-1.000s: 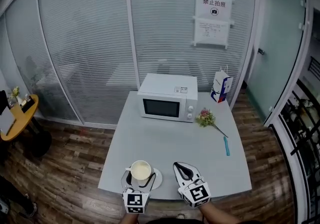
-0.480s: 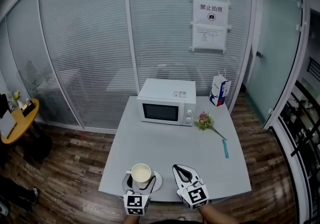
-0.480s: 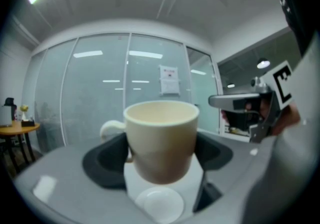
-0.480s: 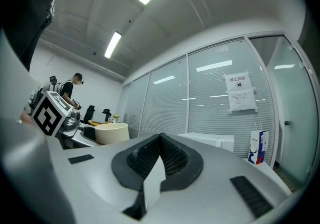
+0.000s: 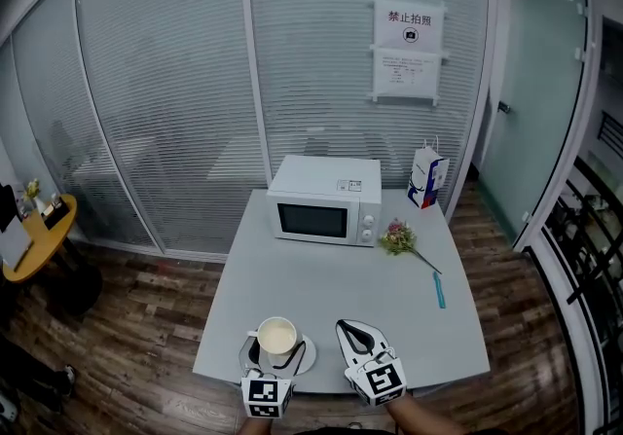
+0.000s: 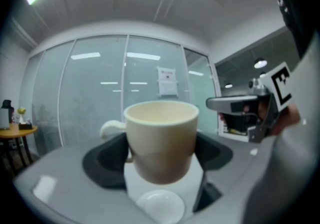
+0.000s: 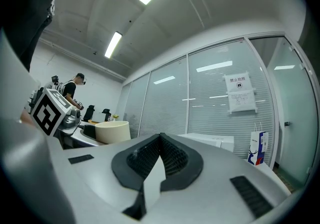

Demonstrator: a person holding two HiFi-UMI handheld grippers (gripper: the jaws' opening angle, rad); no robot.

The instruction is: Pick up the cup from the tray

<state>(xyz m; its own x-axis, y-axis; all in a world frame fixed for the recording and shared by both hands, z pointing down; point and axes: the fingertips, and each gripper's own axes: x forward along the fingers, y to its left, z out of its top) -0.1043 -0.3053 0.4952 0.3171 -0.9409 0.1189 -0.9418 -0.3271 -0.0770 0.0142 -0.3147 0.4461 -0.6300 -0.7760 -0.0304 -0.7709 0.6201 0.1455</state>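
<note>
A cream cup (image 5: 276,336) with its handle to the left hangs just above a small white round tray (image 5: 306,355) at the grey table's near edge. My left gripper (image 5: 275,353) is shut on the cup. In the left gripper view the cup (image 6: 161,138) fills the space between the black pads (image 6: 106,160), and the tray (image 6: 160,206) lies below it, apart from the cup's base. My right gripper (image 5: 351,330) is to the right of the cup, shut and empty. In its own view the right gripper (image 7: 160,154) has its jaws pressed together, with the cup (image 7: 112,131) at the left.
A white microwave (image 5: 326,200) stands at the back of the table (image 5: 321,282). A white and blue paper bag (image 5: 428,177), a small bunch of flowers (image 5: 399,235) and a blue pen (image 5: 439,289) are on the right side. Glass walls stand behind.
The cup stays in my left gripper at about the same spot above the tray. The head view has shifted slightly; neither gripper has visibly moved.
</note>
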